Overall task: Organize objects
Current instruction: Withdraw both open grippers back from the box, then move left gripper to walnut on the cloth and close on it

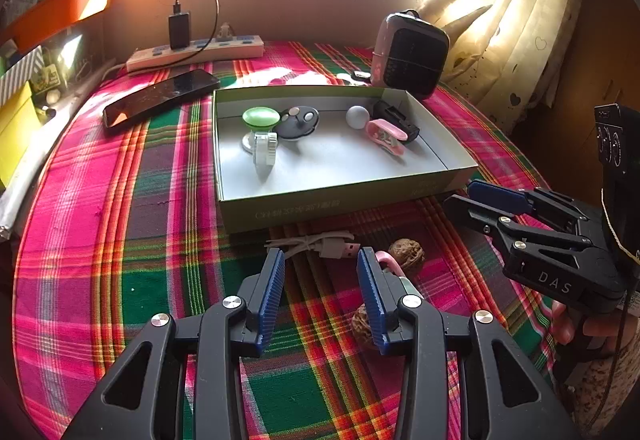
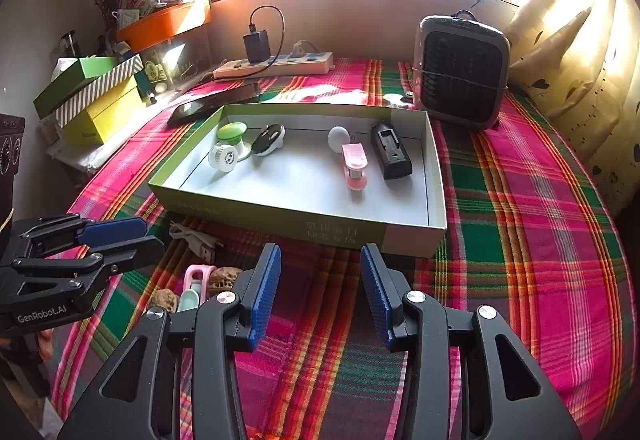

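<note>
A shallow open box (image 1: 320, 209) lies on the plaid cloth and holds a green knob (image 1: 261, 117), a white ridged wheel (image 1: 264, 151), a black disc (image 1: 298, 119), a white ball (image 1: 357, 116), a pink clip (image 1: 386, 135) and a black block (image 1: 396, 117). In front of the box lie a white USB cable (image 1: 320, 244), two walnuts (image 1: 407, 254) (image 1: 362, 324) and a pink-and-mint item (image 2: 194, 284). My left gripper (image 1: 320, 260) is open and empty just short of the cable. To its right, my right gripper (image 2: 320, 260) is open over bare cloth before the box's front wall (image 2: 280, 213).
A dark phone (image 1: 160, 97) and a power strip (image 1: 196, 51) with a black charger lie behind the box. At the back right stands a small heater (image 1: 412, 53), with a curtain (image 1: 520, 19) beyond. Stacked boxes (image 2: 96, 95) crowd the left edge.
</note>
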Motion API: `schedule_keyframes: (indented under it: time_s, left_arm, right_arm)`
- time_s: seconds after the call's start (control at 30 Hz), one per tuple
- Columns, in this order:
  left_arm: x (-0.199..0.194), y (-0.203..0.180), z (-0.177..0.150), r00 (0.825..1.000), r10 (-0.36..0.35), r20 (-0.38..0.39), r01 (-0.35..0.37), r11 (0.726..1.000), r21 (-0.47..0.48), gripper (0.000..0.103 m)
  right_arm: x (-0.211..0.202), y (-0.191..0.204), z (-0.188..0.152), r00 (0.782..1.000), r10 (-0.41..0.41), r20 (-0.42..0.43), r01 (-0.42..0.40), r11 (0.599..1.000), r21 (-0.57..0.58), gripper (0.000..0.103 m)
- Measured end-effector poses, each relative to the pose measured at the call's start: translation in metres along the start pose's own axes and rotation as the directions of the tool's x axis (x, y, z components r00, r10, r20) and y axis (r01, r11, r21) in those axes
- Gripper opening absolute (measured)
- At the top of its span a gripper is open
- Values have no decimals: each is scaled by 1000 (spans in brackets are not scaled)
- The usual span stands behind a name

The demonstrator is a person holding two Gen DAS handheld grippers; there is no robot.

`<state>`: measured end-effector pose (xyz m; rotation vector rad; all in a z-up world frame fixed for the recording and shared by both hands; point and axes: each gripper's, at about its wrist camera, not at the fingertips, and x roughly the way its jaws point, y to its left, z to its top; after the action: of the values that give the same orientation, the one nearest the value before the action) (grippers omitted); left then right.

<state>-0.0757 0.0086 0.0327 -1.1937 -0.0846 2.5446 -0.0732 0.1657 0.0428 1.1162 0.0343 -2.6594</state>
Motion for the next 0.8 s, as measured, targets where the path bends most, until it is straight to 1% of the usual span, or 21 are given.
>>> schedule_keyframes:
  time_s: [0.1,0.27,0.43,0.63,0.8]
  left_arm:
    - [0,-3,-6,999,-28,-15,28,1000,0,37]
    - [2,-15,-15,997,-67,-34,68,997,26,38]
    - [0,-22,-18,996,-83,-37,84,996,37,38]
    - [2,-25,-23,995,-88,-51,90,995,42,38]
    - [10,-26,-27,995,-68,-78,71,997,42,38]
  right_arm:
    - [0,0,-1,1000,2,-1,-2,1000,4,43]
    - [0,0,-3,1000,6,-3,-6,1000,6,43]
    - [0,1,-4,1000,8,-2,-8,1000,3,43]
    - [1,2,-6,1000,12,-10,-12,1000,6,43]
    - [2,5,-7,1000,23,-16,-23,1000,-3,43]
